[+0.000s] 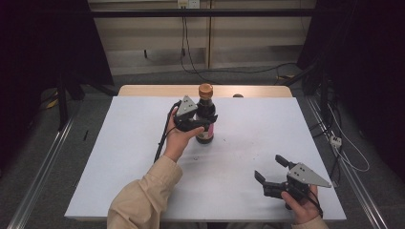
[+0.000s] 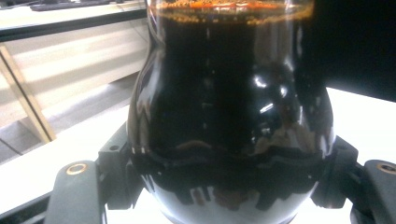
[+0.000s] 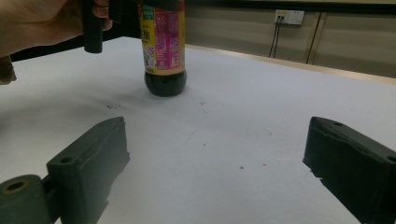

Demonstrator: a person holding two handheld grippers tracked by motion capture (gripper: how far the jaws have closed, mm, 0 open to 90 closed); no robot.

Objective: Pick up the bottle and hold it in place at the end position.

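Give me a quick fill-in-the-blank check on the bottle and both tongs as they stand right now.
1. The left tongs are shut on the dark ____.
2. The bottle stands ____ on the white table.
3. The right tongs, near the table's front edge, have their jaws ____ with nothing between them.
4. The bottle's cap is ____ on.

Missing words: bottle; upright; open; still
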